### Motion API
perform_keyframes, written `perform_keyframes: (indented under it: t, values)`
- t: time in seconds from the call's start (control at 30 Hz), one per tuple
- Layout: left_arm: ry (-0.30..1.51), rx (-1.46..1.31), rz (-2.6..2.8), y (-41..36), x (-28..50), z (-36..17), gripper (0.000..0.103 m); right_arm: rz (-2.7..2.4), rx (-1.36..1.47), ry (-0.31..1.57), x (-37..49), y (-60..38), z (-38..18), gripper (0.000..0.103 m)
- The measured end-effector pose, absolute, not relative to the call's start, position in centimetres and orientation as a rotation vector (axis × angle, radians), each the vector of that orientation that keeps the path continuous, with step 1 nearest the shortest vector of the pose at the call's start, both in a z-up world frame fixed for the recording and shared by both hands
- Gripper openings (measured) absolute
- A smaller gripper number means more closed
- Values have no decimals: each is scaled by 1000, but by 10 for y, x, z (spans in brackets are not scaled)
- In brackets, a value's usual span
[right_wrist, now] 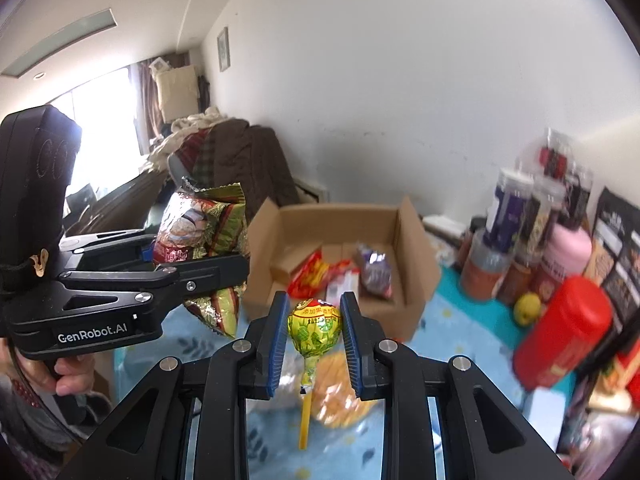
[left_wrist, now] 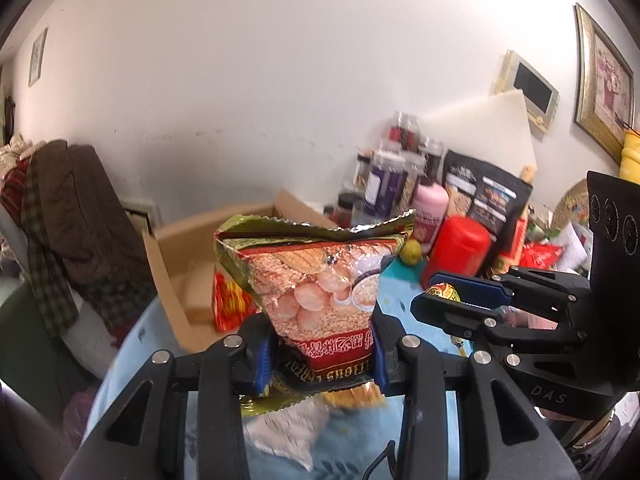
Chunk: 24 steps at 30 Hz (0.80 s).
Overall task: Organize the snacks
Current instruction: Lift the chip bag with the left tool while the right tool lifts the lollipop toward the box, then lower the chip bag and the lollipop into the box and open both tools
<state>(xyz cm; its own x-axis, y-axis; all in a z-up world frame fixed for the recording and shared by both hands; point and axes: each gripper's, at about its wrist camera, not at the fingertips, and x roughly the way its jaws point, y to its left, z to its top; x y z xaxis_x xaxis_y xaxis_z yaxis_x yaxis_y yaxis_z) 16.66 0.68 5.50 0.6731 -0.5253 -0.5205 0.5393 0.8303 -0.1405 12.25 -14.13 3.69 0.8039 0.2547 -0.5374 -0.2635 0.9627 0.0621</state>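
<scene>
Counter cloth (right_wrist: 192, 344), pale blue with a leaf print, covers the round counter beside a white wall (left_wrist: 240, 80); a chair heaped with brown coats (left_wrist: 76, 208) stands behind it. One open brown cardboard box (right_wrist: 416, 248) sits on the counter holding three wrapped snacks, red and purple. The left tool (left_wrist: 322, 356) pinches one glossy red-and-gold crisp bag (left_wrist: 320, 280), lifted above the counter just before the box. The right tool (right_wrist: 314, 344) holds one yellow-wrapped lollipop (right_wrist: 315, 328) between its blue pads, stick hanging down. One red plastic canister (right_wrist: 560, 336) and one yellow fruit (right_wrist: 526, 308) stand nearby among blurred jars.
</scene>
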Motion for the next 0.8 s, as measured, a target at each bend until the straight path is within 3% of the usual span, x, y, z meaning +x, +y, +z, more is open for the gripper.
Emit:
perform_keyframes:
  t: [0.4,0.8]
  values:
    - [528,51,-563,-1,242,73,38,279,-57,508,208,-143,66,26]
    - [616,64,-472,-1,337,48,38,291,-71,578,301,-136,46,26]
